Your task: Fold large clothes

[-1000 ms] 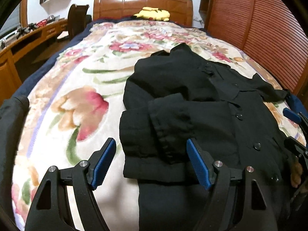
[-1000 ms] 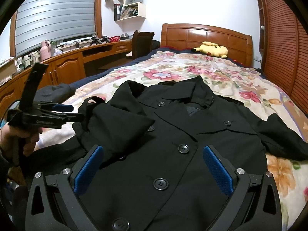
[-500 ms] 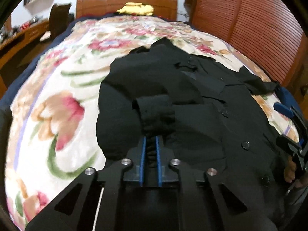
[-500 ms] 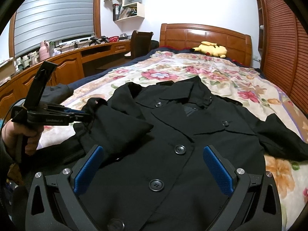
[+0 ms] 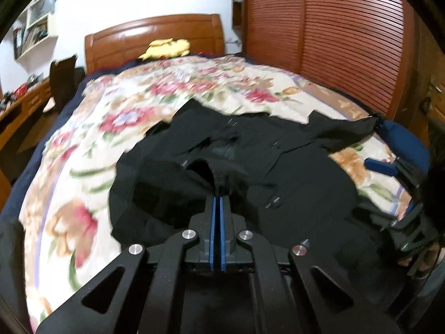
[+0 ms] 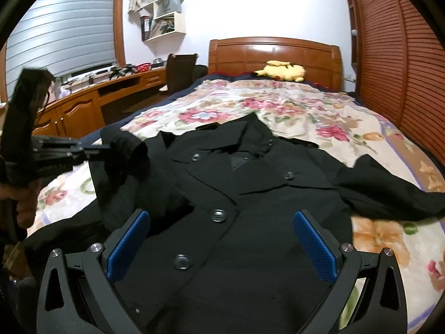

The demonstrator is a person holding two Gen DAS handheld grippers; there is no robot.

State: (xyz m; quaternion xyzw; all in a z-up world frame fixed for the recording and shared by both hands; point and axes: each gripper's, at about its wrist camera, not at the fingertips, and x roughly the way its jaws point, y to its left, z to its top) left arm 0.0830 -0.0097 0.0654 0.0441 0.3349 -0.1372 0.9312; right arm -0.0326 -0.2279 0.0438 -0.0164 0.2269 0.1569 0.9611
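Note:
A black buttoned coat (image 6: 250,189) lies face up on the floral bedspread (image 6: 292,105). My left gripper (image 5: 217,198) is shut on the cuff of the coat's left sleeve (image 5: 219,178) and holds it lifted above the coat's front. From the right wrist view, that left gripper (image 6: 97,149) comes in from the left with the sleeve (image 6: 122,156) hanging from it. My right gripper (image 6: 221,246) is open over the coat's lower front, nothing between its blue pads (image 6: 128,245). The other sleeve (image 6: 389,192) lies spread out to the right.
A yellow plush toy (image 6: 283,71) lies by the wooden headboard (image 6: 275,53). A wooden desk (image 6: 83,105) and a chair (image 6: 180,69) stand along the bed's left side. Louvred wooden doors (image 6: 403,55) line the right side.
My left gripper went from open around the sleeve cuff to shut on it, then rose and carried the cuff over the coat. The right gripper stayed open and barely shifted.

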